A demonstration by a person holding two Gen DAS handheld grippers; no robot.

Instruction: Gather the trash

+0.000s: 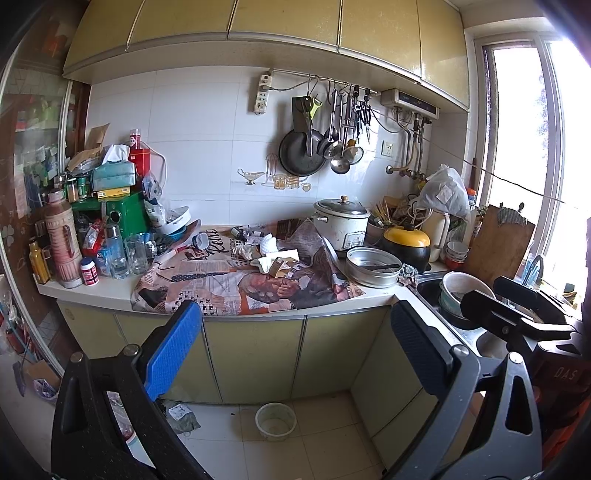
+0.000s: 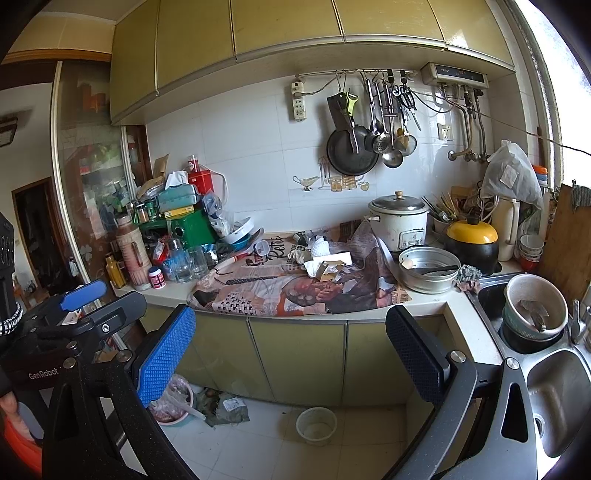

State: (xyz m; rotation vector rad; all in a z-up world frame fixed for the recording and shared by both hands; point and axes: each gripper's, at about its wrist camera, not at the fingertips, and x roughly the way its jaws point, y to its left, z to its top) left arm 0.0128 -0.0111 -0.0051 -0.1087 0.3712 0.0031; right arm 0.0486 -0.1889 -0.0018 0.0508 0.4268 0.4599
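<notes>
Cramped kitchen in daylight: yellow-olive wall cupboards [image 2: 295, 26] above a white-tiled wall [image 2: 251, 147], matching base cabinets [image 2: 295, 354] under a pale counter [image 1: 110, 291], pale floor tiles [image 2: 354, 454], bright window [image 1: 517, 122] at right.

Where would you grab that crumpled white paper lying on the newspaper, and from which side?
Take the crumpled white paper by its raised, bunched top, coming down from above and slightly from the front. It sits loosely on the newspaper, with the rice cooker close on its right, so the front is freest. Both the left hand-held gripper and right hand-held gripper are open.
</notes>
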